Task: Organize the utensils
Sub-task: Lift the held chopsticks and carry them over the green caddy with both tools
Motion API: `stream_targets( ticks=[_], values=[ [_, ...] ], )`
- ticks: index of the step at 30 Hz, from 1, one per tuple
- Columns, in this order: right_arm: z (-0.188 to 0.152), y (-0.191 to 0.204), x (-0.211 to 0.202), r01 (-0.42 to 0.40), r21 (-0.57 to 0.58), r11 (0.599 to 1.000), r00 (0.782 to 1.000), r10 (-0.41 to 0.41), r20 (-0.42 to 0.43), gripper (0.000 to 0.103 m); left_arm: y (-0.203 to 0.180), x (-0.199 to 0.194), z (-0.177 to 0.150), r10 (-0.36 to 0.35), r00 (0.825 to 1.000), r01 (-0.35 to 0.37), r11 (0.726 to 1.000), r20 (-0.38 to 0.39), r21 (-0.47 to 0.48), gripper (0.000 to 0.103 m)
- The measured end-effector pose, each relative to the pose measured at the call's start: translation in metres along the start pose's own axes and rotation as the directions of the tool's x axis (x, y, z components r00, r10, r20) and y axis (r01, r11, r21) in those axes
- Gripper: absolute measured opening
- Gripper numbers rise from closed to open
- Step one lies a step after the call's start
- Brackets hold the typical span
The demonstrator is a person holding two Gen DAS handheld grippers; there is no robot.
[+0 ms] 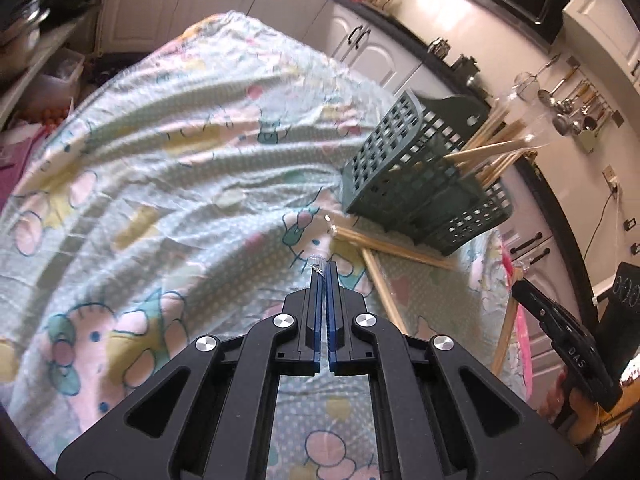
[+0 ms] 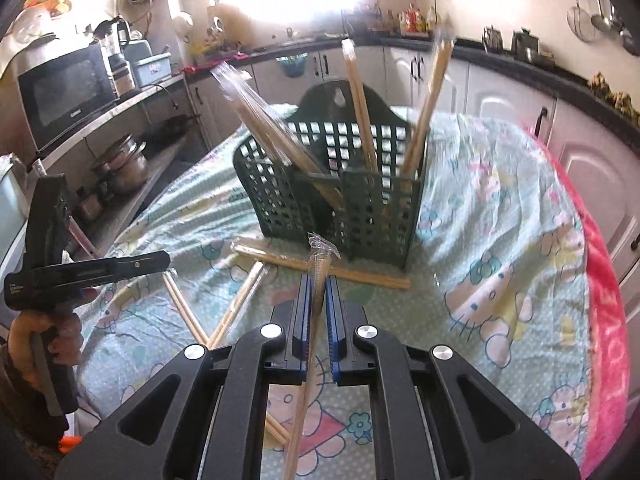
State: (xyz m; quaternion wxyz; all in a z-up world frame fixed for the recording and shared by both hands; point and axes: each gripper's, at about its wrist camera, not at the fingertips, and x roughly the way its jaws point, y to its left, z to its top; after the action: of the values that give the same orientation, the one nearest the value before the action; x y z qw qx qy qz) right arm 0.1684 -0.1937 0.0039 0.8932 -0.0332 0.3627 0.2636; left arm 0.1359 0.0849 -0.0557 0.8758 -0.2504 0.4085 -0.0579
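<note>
**Wrapped chopsticks in your right hand-held gripper, basket straight ahead**

Between the pads of your right hand-held gripper point(image 2: 318, 280) sits a wrapped pair of chopsticks point(image 2: 306, 364), clamped, its long axis running along the fingers toward the green basket point(image 2: 352, 208) just beyond. Your right hand is the nearer one. Your left hand-held gripper point(image 1: 324, 270) is clenched, with only a scrap of clear wrapper at its tips. Several pairs already stand in the basket; others lie crossed on the bench point(image 2: 500, 208) before it.
</note>
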Motion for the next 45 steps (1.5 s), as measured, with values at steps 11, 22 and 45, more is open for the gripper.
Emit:
stream_targets(
  ticks=[11,22,45],
  values=[
    [0.013,0.023,-0.031,-0.009,-0.059,0.998,0.996,0.014,0.088,0.006,-0.035,-0.044,0.004,-0.048,0.994,0.04,0.995,0.097,0.087,0.0],
    [0.021,0.044,-0.056,-0.02,-0.127,0.992,0.987,0.04,0.158,0.006,-0.069,-0.07,0.003,-0.106,0.983,0.081,0.983,0.149,0.162,0.0],
    [0.041,0.054,-0.093,-0.011,-0.133,0.991,0.96,0.048,0.277,0.006,-0.128,-0.11,0.033,-0.17,0.95,0.094,0.956,0.263,0.278,0.0]
  ],
)
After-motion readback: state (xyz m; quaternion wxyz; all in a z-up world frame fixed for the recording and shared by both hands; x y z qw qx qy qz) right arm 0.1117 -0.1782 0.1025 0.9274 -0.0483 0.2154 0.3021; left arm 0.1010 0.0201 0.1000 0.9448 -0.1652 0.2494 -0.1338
